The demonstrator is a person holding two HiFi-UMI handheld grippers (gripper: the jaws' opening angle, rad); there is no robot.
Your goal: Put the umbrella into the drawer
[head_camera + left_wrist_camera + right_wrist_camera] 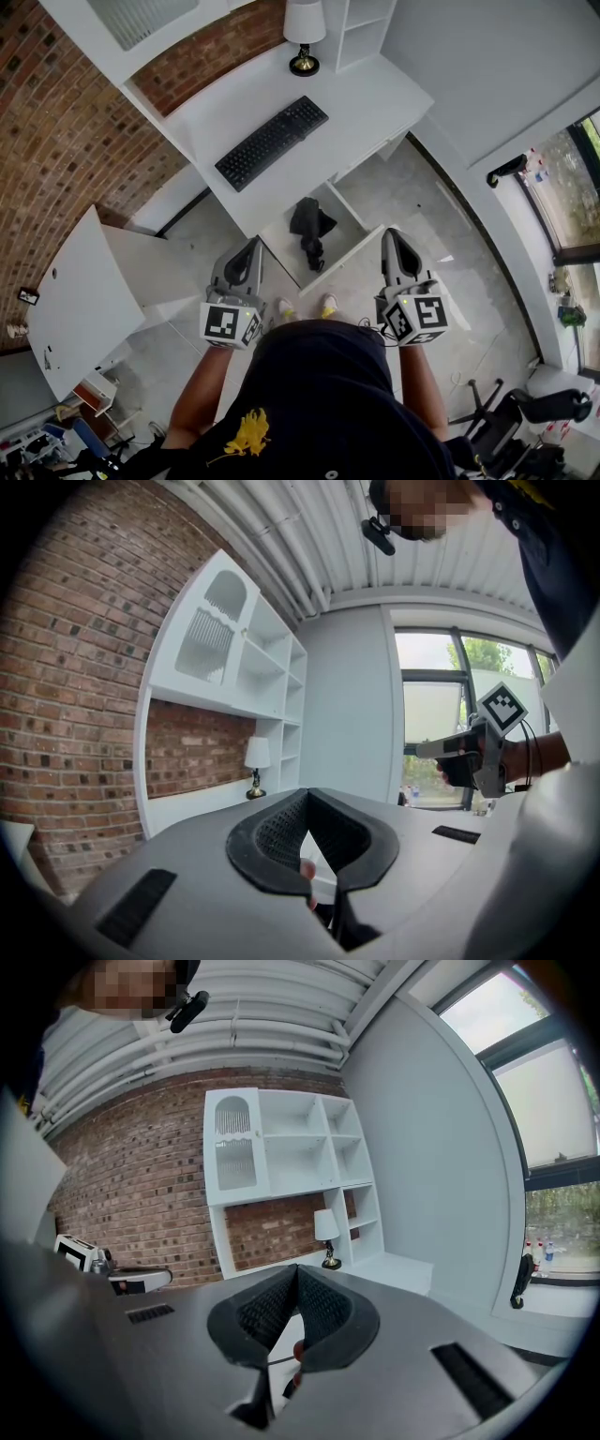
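The black folded umbrella point(310, 227) lies inside the open white drawer point(349, 253) under the desk. My left gripper point(253, 246) is level, just left of the drawer and short of it, with its jaws shut on nothing. My right gripper point(389, 234) hangs at the drawer's right front corner, also shut and empty. In the left gripper view the left gripper point(307, 799) has its pads meeting at the tip, and the right gripper point(450, 750) shows off to the right. In the right gripper view the right gripper point(296, 1269) is shut too, and the umbrella is hidden.
On the white desk point(375, 103) lie a black keyboard point(272, 141) and a lamp point(304, 33). A white cabinet panel point(75, 300) stands at the left. A black office chair point(525, 412) is at the lower right. The person's feet point(305, 307) stand before the drawer.
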